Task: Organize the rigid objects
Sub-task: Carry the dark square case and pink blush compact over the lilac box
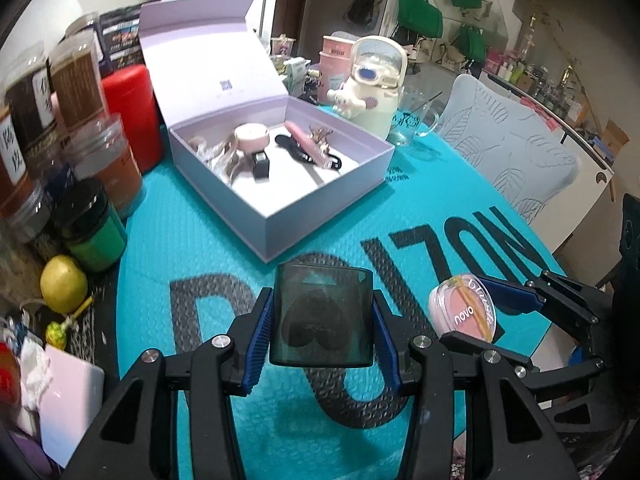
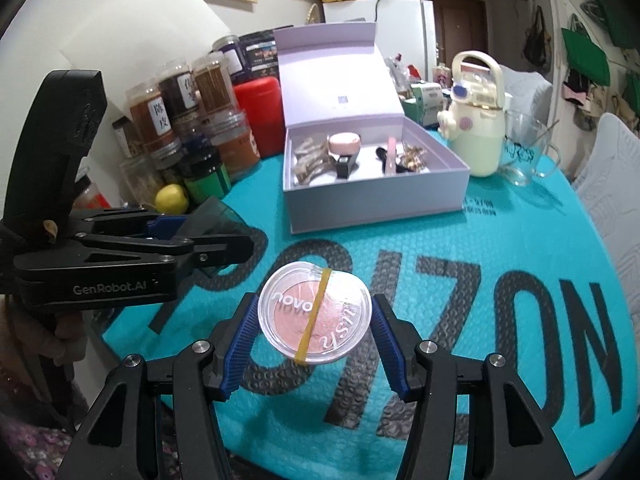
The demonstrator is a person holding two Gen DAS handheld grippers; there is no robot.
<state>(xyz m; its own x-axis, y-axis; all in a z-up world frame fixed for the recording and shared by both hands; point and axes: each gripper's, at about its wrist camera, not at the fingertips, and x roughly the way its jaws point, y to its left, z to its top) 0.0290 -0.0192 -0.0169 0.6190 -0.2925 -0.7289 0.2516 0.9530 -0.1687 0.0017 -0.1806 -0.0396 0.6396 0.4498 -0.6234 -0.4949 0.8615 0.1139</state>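
Observation:
My left gripper (image 1: 323, 336) is shut on a smoky grey-green translucent case (image 1: 322, 316) with a dark heart shape inside, held above the teal mat. My right gripper (image 2: 314, 330) is shut on a round clear compact (image 2: 314, 314) of pink blush with a yellow rubber band across it; the compact (image 1: 464, 314) also shows at the right of the left wrist view. An open lilac box (image 1: 280, 200) stands further back on the mat, its lid up, with several small cosmetics and trinkets inside. From the right wrist view the left gripper (image 2: 224, 236) hangs at the left with the grey case (image 2: 218, 216).
Jars of spices (image 1: 76, 92), a red canister (image 1: 132, 116), a green jar (image 1: 94, 236) and a lemon (image 1: 62, 284) crowd the left edge. A cream cartoon kettle (image 1: 372, 88) and a glass mug (image 1: 416, 120) stand behind the box. A pale chair back (image 1: 508, 152) is at right.

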